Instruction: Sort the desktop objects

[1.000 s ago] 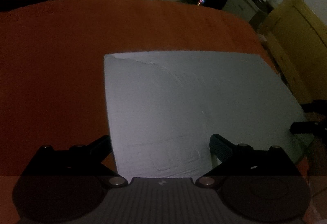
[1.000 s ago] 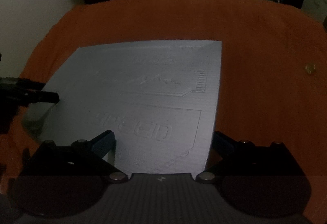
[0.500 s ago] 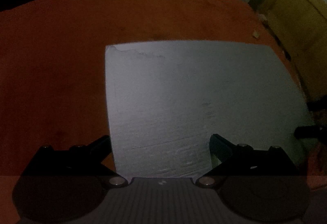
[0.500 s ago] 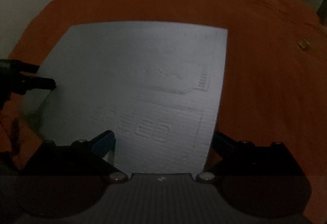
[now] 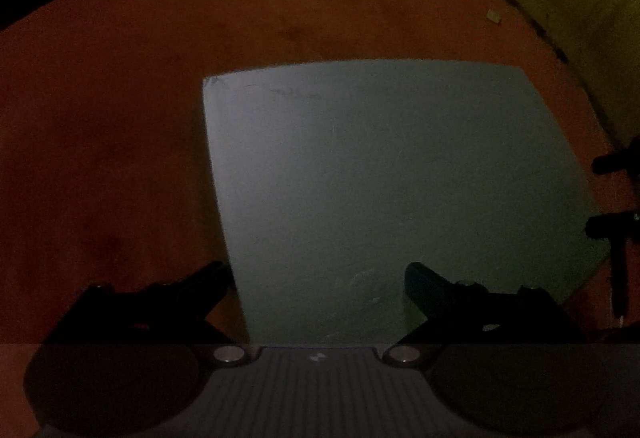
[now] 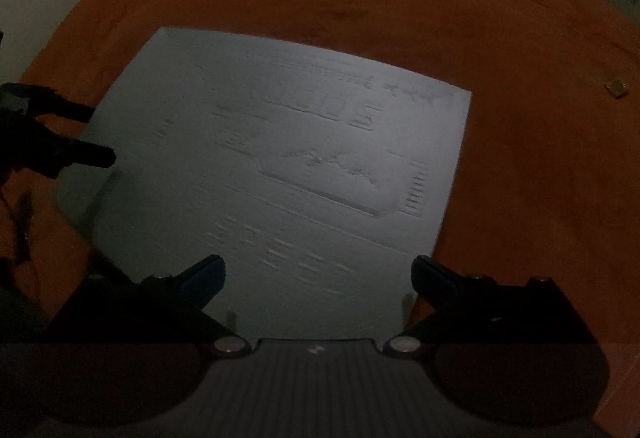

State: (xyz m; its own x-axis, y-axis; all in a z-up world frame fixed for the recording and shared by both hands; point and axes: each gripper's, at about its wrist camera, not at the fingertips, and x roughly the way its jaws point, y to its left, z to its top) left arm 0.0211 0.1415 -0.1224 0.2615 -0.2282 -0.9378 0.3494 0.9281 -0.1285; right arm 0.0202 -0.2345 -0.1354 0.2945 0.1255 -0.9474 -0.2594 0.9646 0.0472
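A flat pale grey rectangular sheet with embossed lettering (image 6: 288, 174) is lying on the orange cloth-covered table (image 6: 540, 198), filling the middle of both wrist views. The left gripper (image 5: 316, 278) is pointing steeply down over the sheet's near edge, its jaws spread wide yet closing a little, one finger at 7 o'clock over the cloth, the other at 5 o'clock over the sheet; neither pad is pressing on anything. The right gripper (image 6: 318, 270) is hanging likewise with jaws wide, straddling the sheet's near right corner. A small tan scrap (image 6: 616, 86) is lying on the cloth at 2 o'clock, well apart from the sheet.
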